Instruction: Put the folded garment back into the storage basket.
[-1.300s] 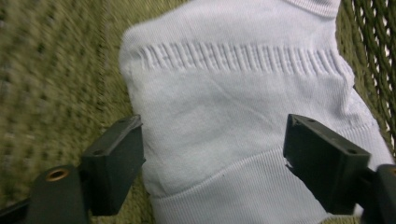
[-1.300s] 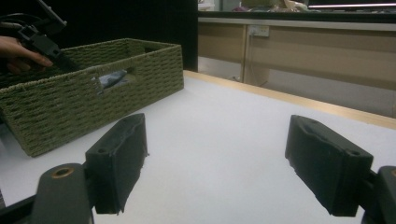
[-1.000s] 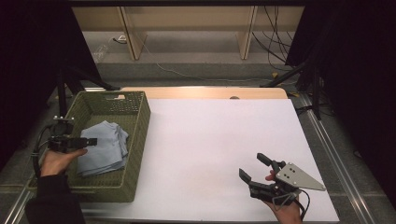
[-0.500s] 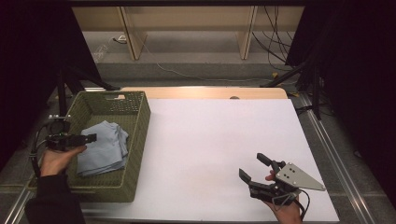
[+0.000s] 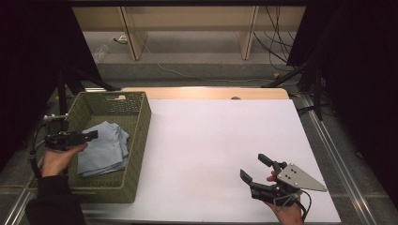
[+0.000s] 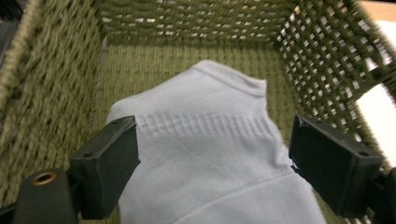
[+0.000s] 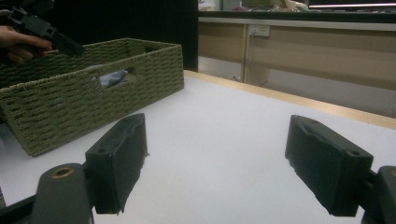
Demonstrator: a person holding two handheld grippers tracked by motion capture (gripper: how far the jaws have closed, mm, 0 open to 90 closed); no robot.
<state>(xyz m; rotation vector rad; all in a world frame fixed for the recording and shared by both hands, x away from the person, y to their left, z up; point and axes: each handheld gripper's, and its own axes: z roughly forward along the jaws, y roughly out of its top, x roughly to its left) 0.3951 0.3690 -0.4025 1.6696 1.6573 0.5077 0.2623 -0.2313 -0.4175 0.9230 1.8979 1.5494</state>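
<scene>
Left side first: the left gripper (image 5: 89, 135) has edged in over the near-left rim of the green woven basket (image 5: 136, 140) and now hangs above the pale blue folded cloth (image 5: 103, 147) lying inside it. 1 second ago it sat a touch farther back toward the person; half a second ago it was already drifting in. In the left gripper view the jaws stand spread wide, 1 on each side of the cloth (image 6: 205, 154), nothing pinched between them and no contact that I can make out. So this reads as the approach to a pick: the cloth is lined up between the jaws, and what it calls for next, by my judgement, is a drop and a squeeze on the top layer.

Moving right of the basket, the white table (image 5: 220, 140) carries nothing else.

Far right of the basket, at the table's near edge, the right gripper (image 5: 257, 169) has not budged across all 3 pictures. Its jaws are released, gaping over bare table (image 7: 224, 154), with the basket (image 7: 93, 98) well apart from it. It looks parked, waiting its turn.
</scene>
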